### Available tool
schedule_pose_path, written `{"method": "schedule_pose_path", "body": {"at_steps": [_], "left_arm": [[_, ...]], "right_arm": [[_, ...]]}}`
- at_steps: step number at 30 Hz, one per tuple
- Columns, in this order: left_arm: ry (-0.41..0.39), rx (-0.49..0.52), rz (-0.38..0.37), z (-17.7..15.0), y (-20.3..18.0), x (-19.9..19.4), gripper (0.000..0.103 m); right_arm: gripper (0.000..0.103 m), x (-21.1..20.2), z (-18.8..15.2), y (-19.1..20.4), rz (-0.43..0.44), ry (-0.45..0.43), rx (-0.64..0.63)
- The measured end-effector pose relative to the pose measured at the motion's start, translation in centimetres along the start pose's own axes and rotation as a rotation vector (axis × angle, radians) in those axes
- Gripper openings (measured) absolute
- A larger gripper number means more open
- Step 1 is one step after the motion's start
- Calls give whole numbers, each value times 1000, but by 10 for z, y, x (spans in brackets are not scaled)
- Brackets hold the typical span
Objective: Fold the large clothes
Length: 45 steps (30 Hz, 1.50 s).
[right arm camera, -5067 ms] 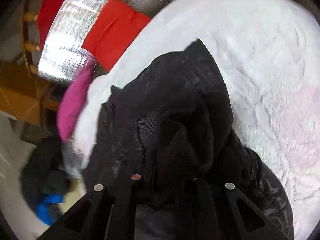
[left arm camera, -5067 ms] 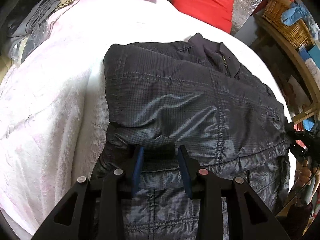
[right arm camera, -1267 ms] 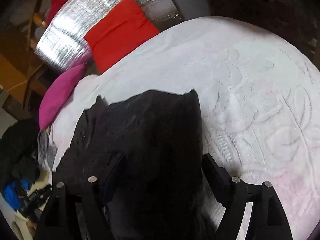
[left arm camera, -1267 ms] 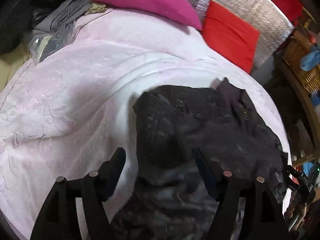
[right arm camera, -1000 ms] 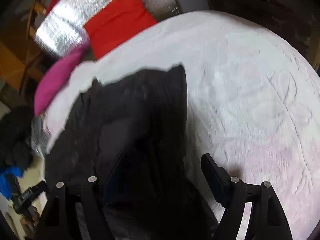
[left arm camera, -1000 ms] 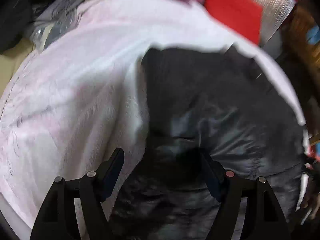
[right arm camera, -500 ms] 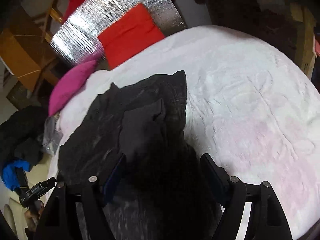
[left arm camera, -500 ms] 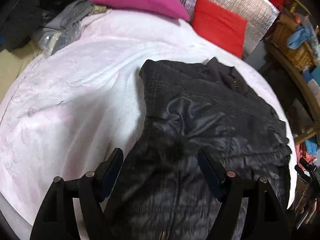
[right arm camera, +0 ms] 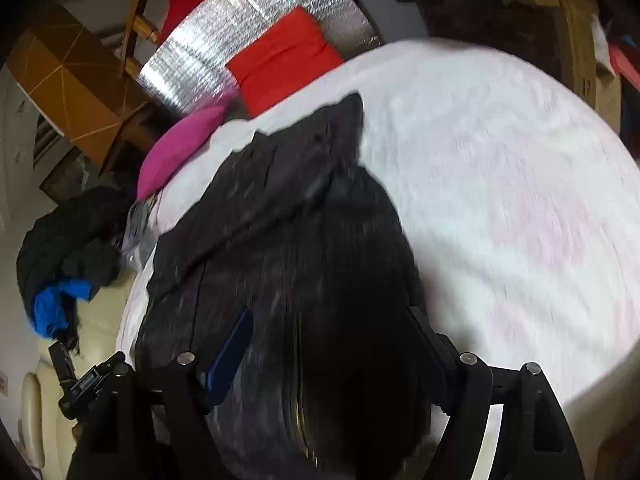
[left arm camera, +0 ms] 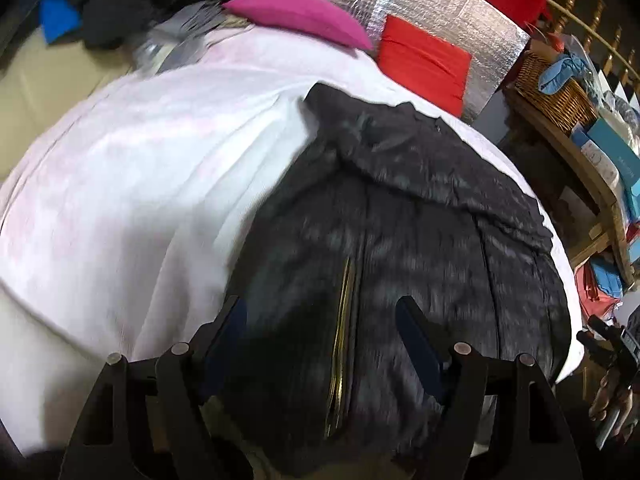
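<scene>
A dark grey quilted jacket (left arm camera: 400,216) lies folded on a bed with a white and pale pink cover (left arm camera: 132,184). A brass zipper (left arm camera: 342,332) runs down its near part. My left gripper (left arm camera: 320,320) is open above the jacket's near edge and holds nothing. In the right wrist view the same jacket (right arm camera: 288,248) lies on the bed cover (right arm camera: 500,184). My right gripper (right arm camera: 328,328) is open above the jacket's near end, empty. Both views are blurred.
A magenta pillow (left arm camera: 296,12), a red pillow (left arm camera: 424,60) and a silver foil panel (left arm camera: 432,0) stand at the bed's head. A wooden shelf with a wicker basket (left arm camera: 552,92) is on the right. Dark and blue clothes (right arm camera: 64,264) are piled beside the bed.
Both grippers have let go of the jacket and opened wide. They have pulled back toward the near edge of the bed, and the zipper is in view now.
</scene>
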<state>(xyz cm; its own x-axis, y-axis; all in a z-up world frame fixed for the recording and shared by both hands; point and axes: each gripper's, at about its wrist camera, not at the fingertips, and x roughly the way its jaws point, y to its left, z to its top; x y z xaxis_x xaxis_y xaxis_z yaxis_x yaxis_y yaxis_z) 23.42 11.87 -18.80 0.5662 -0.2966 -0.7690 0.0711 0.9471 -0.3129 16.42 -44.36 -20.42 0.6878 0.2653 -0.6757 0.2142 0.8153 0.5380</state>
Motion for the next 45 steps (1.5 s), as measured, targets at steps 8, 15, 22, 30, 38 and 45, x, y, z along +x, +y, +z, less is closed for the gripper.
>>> {"method": "schedule_pose_path", "body": {"at_steps": [8, 15, 22, 30, 38, 45], "left_arm": [[213, -148, -14, -64, 17, 25, 79], [382, -290, -32, -91, 35, 67, 80], [396, -256, -84, -98, 34, 80, 79], [350, -267, -145, -101, 40, 80, 55], [398, -295, -49, -111, 44, 88, 86], [397, -251, 40, -111, 40, 101, 88]], "right_arm": [[79, -6, -58, -9, -56, 184, -90], [79, 27, -82, -25, -101, 368, -91], [79, 92, -99, -31, -134, 497, -52], [74, 103, -115, 1, -75, 429, -215], [63, 94, -120, 5, -71, 440, -226], [73, 128, -116, -8, -127, 477, -132]]}}
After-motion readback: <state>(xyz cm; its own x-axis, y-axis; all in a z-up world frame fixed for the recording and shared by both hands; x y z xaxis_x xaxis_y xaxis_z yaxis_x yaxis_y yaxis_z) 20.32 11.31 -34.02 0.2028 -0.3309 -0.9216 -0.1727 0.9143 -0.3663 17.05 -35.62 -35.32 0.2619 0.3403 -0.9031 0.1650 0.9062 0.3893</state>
